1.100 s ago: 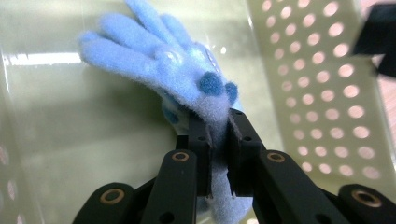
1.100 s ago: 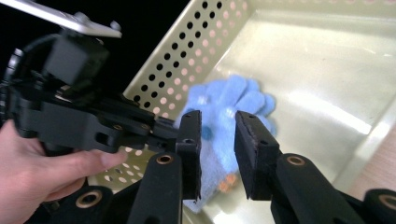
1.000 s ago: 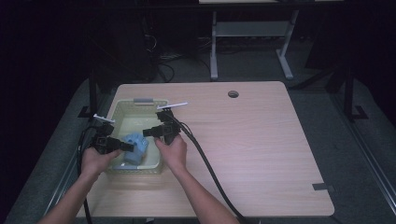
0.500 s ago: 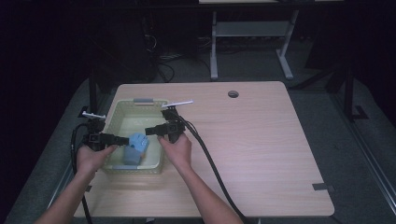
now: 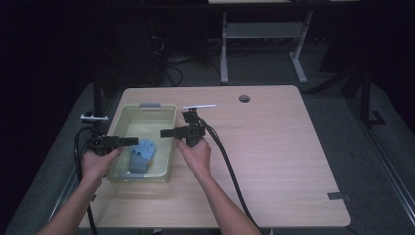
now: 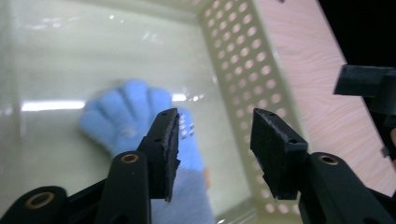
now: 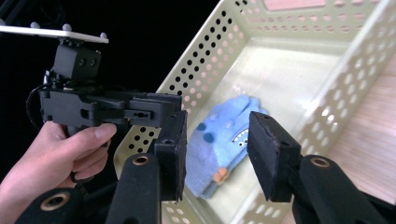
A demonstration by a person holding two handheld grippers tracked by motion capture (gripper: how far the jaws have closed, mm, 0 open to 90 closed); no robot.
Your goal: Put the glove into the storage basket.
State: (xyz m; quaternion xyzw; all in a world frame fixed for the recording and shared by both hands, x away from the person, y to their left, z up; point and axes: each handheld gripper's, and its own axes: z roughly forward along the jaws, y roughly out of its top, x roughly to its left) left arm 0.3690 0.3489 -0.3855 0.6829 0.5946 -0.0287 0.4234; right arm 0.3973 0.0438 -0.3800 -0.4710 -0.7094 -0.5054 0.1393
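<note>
While the surroundings of the table (image 5: 274, 147) lie in darkness and cannot be made out beyond a pale frame (image 5: 264, 34) at the far side, the work surface itself is plainly lit. One table, wood-grained, with one round hole (image 5: 244, 98) near its far edge and one small dark tab (image 5: 337, 196) at its near right corner. One perforated pale-green basket (image 5: 169, 142) stands on its left part; its near-left corner is cut off from sight behind the left hand (image 5: 95, 164). One light-blue glove (image 5: 142, 155) lies on the basket floor toward the near end, knit, with a small patterned patch; in the left gripper view its cuff end is hidden behind the jaws.

Two grippers, one per hand. The left gripper (image 5: 128, 141) is held over the basket's left wall, the right gripper (image 5: 167, 132) over its right wall, jaws facing each other across the basket above the glove. Both sets of jaws have just been opening; each stands parted with nothing between the pads, and neither touches the glove. The right hand (image 5: 195, 152) rests over the table just beside the basket. Two black cables (image 5: 230, 171) trail back toward the near edge.
</note>
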